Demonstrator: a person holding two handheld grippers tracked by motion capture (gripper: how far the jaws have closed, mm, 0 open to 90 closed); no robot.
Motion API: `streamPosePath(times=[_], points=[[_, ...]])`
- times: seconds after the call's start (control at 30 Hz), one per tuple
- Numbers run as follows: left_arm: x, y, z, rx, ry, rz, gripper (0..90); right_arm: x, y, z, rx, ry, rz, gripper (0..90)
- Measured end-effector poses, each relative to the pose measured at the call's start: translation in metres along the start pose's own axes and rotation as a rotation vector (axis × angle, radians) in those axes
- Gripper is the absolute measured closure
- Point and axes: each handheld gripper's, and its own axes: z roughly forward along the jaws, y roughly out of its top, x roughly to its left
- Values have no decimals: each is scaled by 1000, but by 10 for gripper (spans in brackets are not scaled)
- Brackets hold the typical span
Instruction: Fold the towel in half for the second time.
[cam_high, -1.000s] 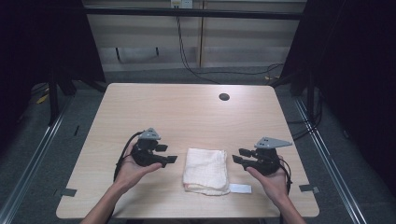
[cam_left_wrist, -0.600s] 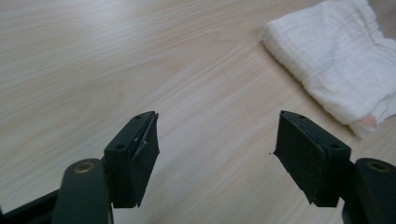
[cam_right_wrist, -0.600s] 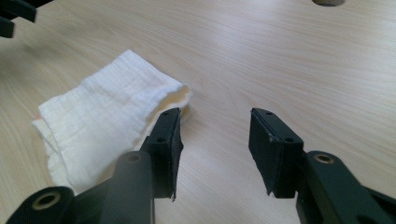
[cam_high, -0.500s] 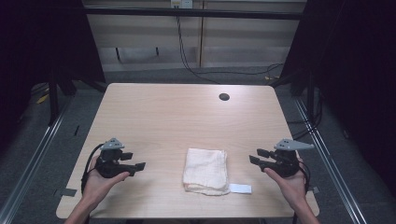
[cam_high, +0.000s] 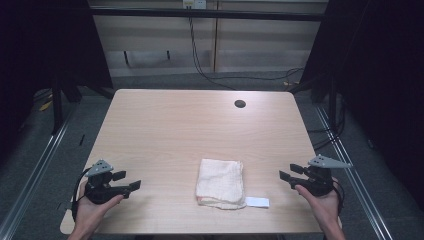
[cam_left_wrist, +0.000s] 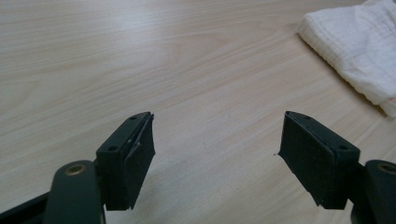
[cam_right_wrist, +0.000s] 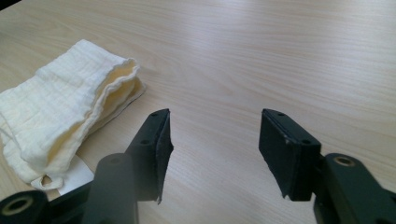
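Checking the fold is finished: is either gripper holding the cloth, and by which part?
Nothing is held. The left gripper and right gripper are open, apart from the folded cloth.

I count one folded cream cloth (cam_high: 220, 181) on my table (cam_high: 190, 130), and one white tag (cam_high: 257, 202) at its near corner. The tabletop has one dark round hole (cam_high: 240, 104). I hold two tongs: one left gripper (cam_high: 131, 181), one right gripper (cam_high: 290, 172), two black jaws apiece.

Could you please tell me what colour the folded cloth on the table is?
The cloth is cream white, best seen in the right gripper view.
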Motion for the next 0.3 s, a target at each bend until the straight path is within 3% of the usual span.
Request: streamPosePath(times=[0.07,0.13,0.2,0.3], points=[[-1,1,4,26,-14,-3,266,-4,-4,-1,-6,-10,16,435],[-5,0,4,18,-30,20,268,-9,-9,-4,-22,-50,33,433],[-7,0,4,26,-27,34,270,-15,-10,-6,-40,-44,61,425],[-5,0,8,29,-37,3,292,-17,-12,-2,-38,-52,63,406]])
